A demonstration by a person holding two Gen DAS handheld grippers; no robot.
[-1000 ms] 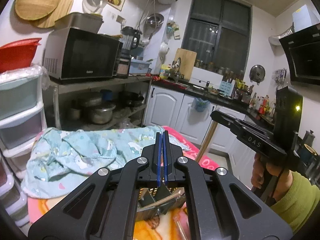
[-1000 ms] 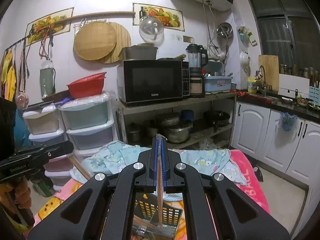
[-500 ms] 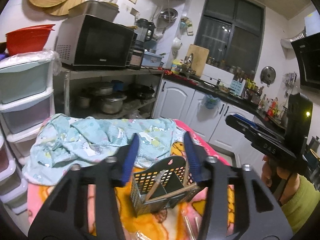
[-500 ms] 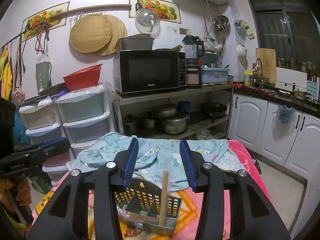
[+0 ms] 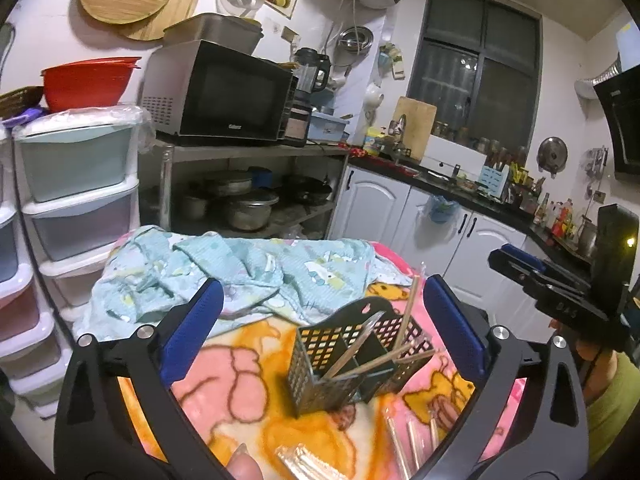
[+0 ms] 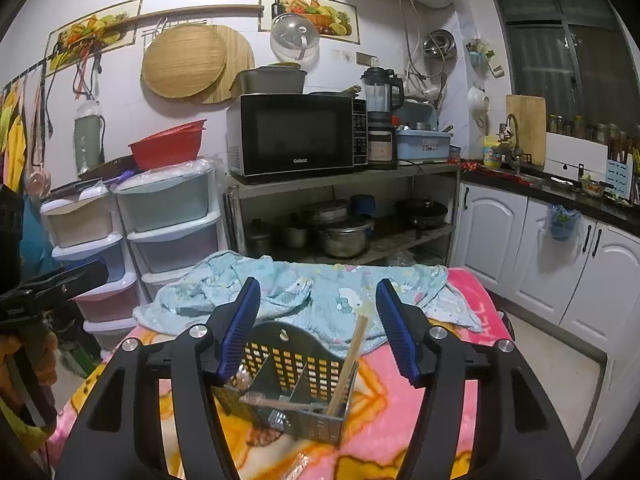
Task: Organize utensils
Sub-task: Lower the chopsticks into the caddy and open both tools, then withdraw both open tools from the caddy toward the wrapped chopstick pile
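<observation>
The left tool [image 5: 320, 328] has its two blue pads wide apart, and its jaws have just been opening. Nothing is between them. Just past the pads stands the dark utensil basket [image 5: 320, 368] with small square holes. Wooden chopsticks [image 5: 372, 364] lean inside it, and one stick pokes up at the back. More chopsticks [image 5: 404, 448] lie flat on the cartoon blanket [image 5: 224, 376], below the right pad.

The right tool [image 6: 318, 328] is also apart and has just been opening, gripping nothing. The same basket [image 6: 292, 364] sits between and below its pads, with one chopstick [image 6: 350, 364] standing in the right compartment. A light blue cloth [image 6: 320, 288] lies beyond the basket.
</observation>
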